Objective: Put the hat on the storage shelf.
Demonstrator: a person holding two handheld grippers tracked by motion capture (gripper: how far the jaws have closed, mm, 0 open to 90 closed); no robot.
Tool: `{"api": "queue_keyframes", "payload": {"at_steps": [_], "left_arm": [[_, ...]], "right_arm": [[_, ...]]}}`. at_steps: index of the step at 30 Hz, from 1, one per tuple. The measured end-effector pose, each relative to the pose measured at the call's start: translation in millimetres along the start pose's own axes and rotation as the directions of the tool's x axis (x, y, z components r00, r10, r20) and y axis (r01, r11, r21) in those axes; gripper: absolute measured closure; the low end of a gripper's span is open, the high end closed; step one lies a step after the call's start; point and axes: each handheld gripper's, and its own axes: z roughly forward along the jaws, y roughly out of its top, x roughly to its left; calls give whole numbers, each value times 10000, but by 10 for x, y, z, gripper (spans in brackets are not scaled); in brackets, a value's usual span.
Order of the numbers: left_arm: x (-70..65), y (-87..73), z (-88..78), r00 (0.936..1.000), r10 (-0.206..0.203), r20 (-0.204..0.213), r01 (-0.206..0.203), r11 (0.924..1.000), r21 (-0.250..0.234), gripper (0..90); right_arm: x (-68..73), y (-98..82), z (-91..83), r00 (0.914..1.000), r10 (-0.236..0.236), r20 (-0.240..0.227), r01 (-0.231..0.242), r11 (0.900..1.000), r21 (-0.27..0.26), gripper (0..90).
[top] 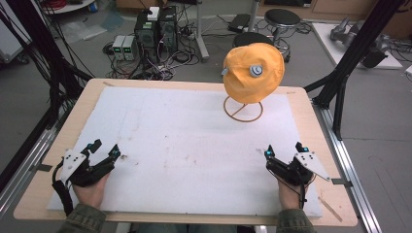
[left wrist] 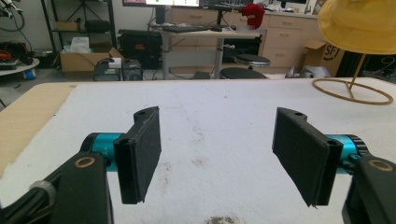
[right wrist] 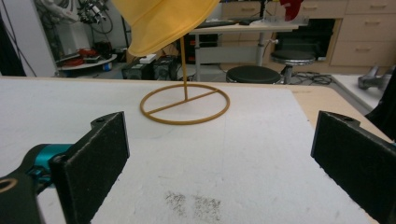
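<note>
Workspace is a light wood table (top: 41, 145) with a scuffed white foam mat (top: 184, 145) covering most of it, a few dirty smudges near the gripper end. Floor past the far edge is grey, with a messy pile of cables (top: 160, 68) and two black PC towers (top: 156, 30) straight ahead. A couple of round black stools (top: 282, 18) sit ahead and off to the right. Black metal frame posts (top: 357, 43) stand on both sides of the table. Further back there's a desk (left wrist: 210, 33) with stuff on it, beige drawer cabinets (right wrist: 362, 30) along the wall, cardboard boxes (left wrist: 84, 58) ahead-left. Lighting is flat indoor light.
</note>
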Motion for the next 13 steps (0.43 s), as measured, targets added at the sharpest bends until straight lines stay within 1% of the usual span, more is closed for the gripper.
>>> {"api": "queue_keyframes", "payload": {"at_steps": [3, 5, 6, 7, 8, 9, 13], "left_arm": [[-7, 0, 5, 9998, -167, 80, 167, 9999, 13, 327], [-22, 1, 13, 9998, -134, 130, 134, 9999, 22, 327], [-27, 2, 16, 9998, -126, 154, 126, 9999, 28, 327], [-34, 2, 23, 9997, -130, 185, 129, 9999, 35, 326], [-39, 1, 28, 9997, -113, 208, 112, 9999, 43, 326], [-45, 0, 34, 9997, -112, 238, 110, 9999, 64, 326], [-52, -4, 65, 9994, -75, 327, 72, 9999, 90, 322]], "right_arm": [[0, -11, 13, 9998, 2, -197, 2, 9998, 211, 29], [2, -20, 18, 9994, -34, -357, 47, 9993, 374, 29], [6, -25, 17, 9991, -137, -405, 153, 9991, 395, 29], [14, -27, 15, 9991, -148, -402, 164, 9990, 419, 29], [12, -28, 14, 9986, -307, -425, 325, 9986, 425, 29], [14, -29, 12, 9984, -370, -423, 389, 9983, 443, 29], [8, -32, 1, 9984, -351, -440, 374, 9980, 510, 29]]}}
